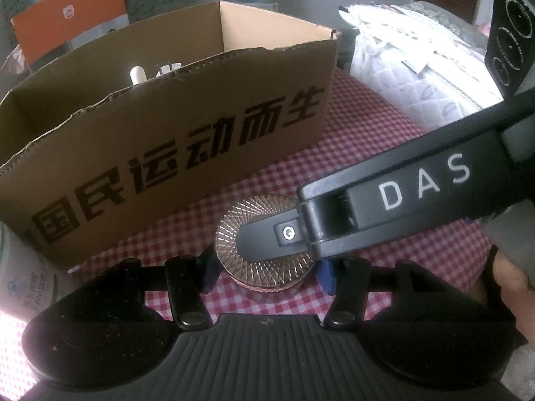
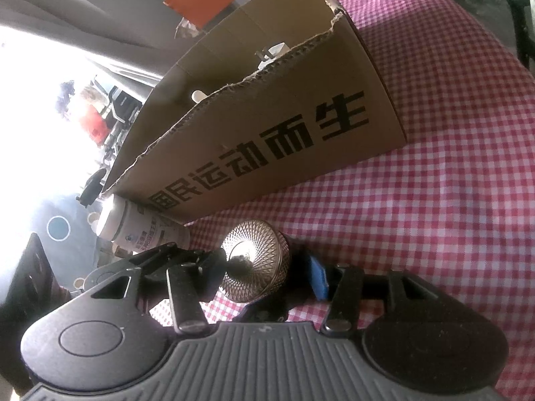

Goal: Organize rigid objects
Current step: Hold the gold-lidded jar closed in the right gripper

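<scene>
At the lower centre of both views, a round copper-coloured jar (image 1: 264, 250) (image 2: 257, 264) sat on the red checked cloth (image 1: 361, 140) (image 2: 451, 167), just in front of the cardboard box (image 1: 160, 133) (image 2: 267, 133). The left gripper (image 1: 265, 272) pinched it. The right gripper (image 2: 264, 275) straddled it; I could not tell whether its fingers pressed.

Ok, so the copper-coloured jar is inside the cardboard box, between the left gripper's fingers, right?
Not quite. The copper-coloured jar is between the left gripper's fingers, but it is not inside the cardboard box. It stands on the checked cloth just in front of the box. The left wrist view shows this.
</scene>
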Demonstrator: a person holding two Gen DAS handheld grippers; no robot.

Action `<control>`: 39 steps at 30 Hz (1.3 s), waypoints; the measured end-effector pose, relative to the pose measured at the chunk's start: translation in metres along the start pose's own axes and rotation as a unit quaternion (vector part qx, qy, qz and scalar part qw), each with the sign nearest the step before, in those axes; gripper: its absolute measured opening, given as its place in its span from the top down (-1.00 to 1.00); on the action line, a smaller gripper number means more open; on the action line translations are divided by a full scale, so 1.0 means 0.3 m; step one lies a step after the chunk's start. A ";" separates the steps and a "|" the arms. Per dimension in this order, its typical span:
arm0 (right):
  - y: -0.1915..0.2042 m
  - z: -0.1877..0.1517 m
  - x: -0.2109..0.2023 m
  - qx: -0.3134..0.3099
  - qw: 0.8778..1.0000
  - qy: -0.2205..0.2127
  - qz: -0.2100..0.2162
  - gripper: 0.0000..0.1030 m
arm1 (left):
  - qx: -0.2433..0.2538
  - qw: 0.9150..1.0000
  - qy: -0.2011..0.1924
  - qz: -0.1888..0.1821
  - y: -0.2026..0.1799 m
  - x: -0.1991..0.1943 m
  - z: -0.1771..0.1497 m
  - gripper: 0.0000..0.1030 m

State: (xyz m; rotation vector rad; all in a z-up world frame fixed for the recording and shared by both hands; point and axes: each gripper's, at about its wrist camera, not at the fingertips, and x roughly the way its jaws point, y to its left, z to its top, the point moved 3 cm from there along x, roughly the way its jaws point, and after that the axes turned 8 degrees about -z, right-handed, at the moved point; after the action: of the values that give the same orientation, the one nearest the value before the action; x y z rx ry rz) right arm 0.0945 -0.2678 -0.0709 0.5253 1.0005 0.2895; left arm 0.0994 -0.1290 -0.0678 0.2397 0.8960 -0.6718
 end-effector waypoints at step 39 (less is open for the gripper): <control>0.228 0.154 -0.239 -0.102 0.988 -0.114 0.016 -0.07 | -0.003 0.992 -0.121 0.044 0.025 -0.266 0.206 -0.08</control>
State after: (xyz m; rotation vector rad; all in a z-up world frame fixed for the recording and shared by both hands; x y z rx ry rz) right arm 0.0975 -0.2566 0.0379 0.3781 0.7311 0.3490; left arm 0.1087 -0.1167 0.0323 0.1864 0.6511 -0.6008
